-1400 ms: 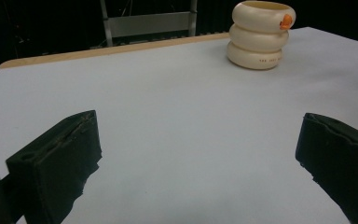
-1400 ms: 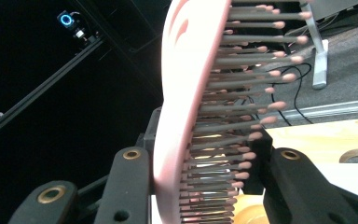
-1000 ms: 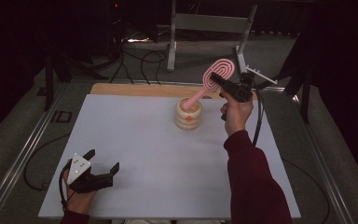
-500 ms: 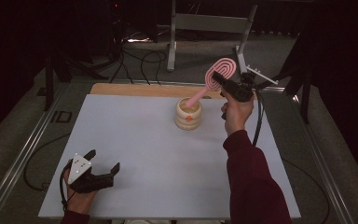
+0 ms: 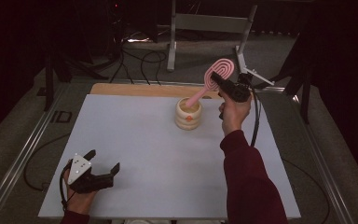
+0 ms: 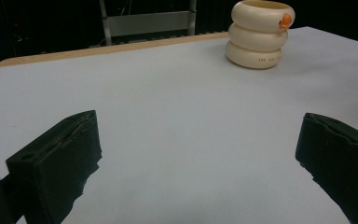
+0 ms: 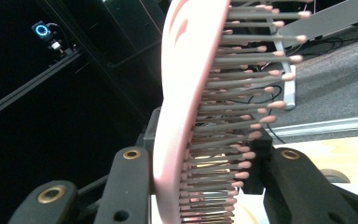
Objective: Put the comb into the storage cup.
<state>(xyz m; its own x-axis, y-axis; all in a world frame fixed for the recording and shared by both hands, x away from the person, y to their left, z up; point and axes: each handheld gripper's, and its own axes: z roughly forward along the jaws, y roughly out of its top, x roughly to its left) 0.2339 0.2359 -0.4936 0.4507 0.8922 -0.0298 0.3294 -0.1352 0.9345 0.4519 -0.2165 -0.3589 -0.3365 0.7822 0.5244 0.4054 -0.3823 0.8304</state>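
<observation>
Dark lab (floor cables (image 5: 135,58), metal stand (image 5: 205,23))

hairbrush (image 5: 214,79) handle in holder (image 5: 188,116), on table (image 5: 135,135)

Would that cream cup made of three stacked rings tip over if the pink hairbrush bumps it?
Probably not easily: the cream ringed cup looks squat, with a wide bottom ring flat on the white table. It might slide instead, since the tabletop looks smooth. The pink hairbrush, leaning with its handle inside, could lever the rim sideways.

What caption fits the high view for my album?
Right gripper holds a pink hairbrush, handle in the cream holder.
</observation>
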